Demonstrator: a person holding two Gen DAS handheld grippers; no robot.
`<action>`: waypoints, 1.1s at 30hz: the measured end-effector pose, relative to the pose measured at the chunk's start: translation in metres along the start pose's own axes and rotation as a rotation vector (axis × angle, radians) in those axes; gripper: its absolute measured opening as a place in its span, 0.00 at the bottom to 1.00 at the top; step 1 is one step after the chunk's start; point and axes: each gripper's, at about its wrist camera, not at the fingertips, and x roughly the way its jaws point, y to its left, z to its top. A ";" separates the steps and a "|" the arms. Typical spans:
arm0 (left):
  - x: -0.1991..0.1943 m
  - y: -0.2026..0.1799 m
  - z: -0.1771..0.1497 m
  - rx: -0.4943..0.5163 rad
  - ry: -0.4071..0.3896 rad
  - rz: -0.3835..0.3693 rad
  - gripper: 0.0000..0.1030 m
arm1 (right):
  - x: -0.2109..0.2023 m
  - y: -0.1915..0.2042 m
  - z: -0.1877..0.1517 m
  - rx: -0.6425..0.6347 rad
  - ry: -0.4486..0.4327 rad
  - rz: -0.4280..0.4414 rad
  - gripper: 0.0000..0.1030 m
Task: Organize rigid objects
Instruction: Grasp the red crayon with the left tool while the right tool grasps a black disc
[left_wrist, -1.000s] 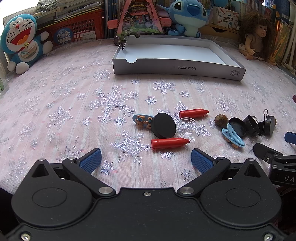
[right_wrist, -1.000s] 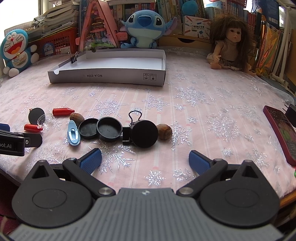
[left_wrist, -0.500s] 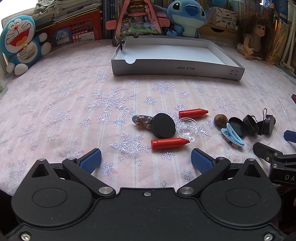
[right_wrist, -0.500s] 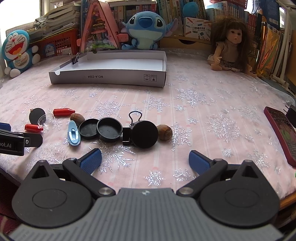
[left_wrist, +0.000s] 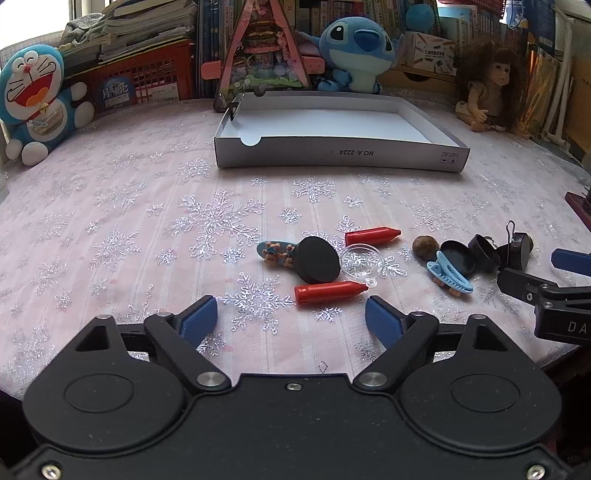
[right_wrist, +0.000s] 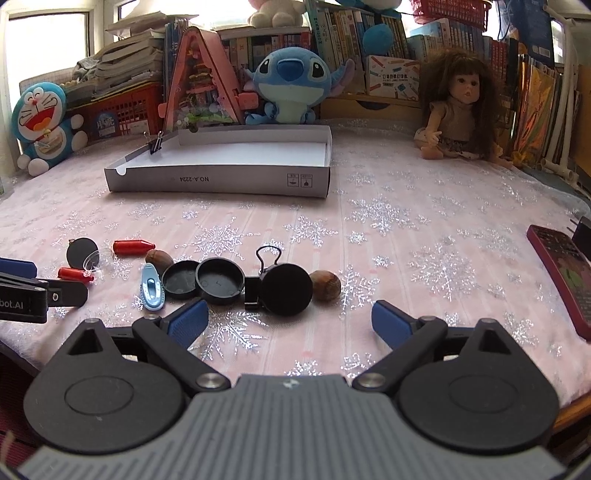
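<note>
Left gripper (left_wrist: 291, 319) jaws apart, just been closing, nothing between them; right gripper (right_wrist: 290, 320) likewise; red crayon (left_wrist: 327, 291) just ahead of left; box lid (left_wrist: 340, 157) far.

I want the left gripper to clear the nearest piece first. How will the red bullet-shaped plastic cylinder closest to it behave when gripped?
The near red bullet-shaped plastic cylinder looks rigid and small, so probably light. Lying on its round side, it may roll if nudged. Its glossy surface could slip; its tip is touching the clear round plastic dish.
</note>
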 end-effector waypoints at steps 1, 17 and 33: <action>-0.001 -0.001 0.000 0.005 -0.004 -0.006 0.77 | -0.002 0.000 0.001 -0.008 -0.014 0.005 0.94; -0.007 -0.011 0.001 0.012 -0.036 -0.110 0.39 | -0.002 -0.010 0.005 -0.034 -0.053 0.066 0.56; -0.007 -0.014 0.000 0.020 -0.039 -0.144 0.18 | -0.007 -0.006 0.004 -0.046 -0.079 0.088 0.37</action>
